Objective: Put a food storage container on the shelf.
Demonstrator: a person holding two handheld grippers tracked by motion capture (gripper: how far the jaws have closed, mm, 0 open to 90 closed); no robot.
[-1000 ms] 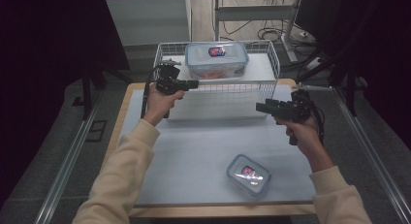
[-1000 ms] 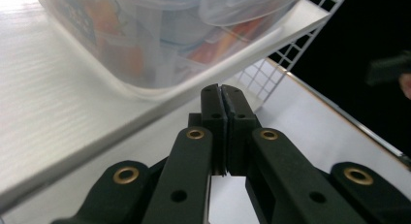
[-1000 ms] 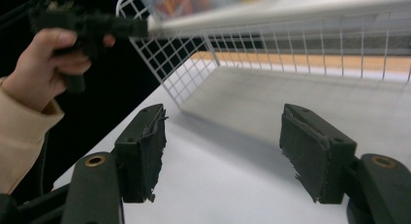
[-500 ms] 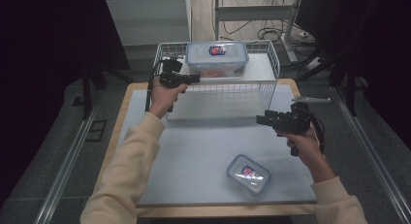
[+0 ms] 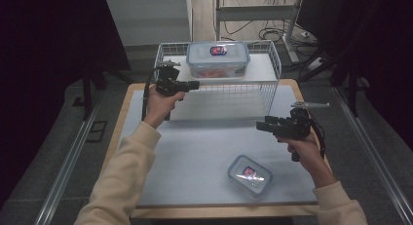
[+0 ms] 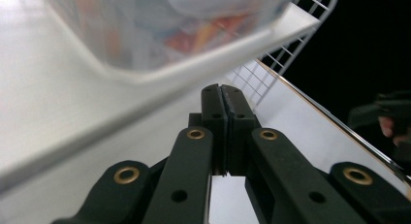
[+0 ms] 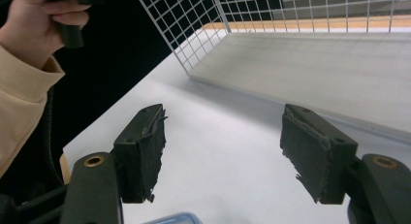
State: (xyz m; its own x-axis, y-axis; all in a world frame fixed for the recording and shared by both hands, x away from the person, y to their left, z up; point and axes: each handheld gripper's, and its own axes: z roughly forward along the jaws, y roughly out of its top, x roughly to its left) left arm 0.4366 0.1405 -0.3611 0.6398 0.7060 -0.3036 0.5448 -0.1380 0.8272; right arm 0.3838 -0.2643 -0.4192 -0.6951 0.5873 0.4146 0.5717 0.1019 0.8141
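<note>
— Where are the two grippers at this moment?

— The left gripper [image 5: 194, 84] is held up at the front wire wall of the white wire basket [image 5: 272, 84], its jaws pressed flat together with nothing between them. Just beyond and above its tip, inside the basket, sits a clear lidded food container [image 5: 218, 58] with colourful contents.

— And the right one?

— The right gripper [image 5: 260, 125] hovers over the table [image 5: 195, 147], pointing toward the other hand, jaws standing wide apart and empty. In the right gripper view the pale tabletop lies between its pads [image 7: 145, 151], and the basket's mesh rises ahead.

— Anything near it?

— A second, smaller lidded container [image 5: 249, 175] rests on the table just below and behind that gripper, close to the person's right forearm, well apart from the basket.
</note>
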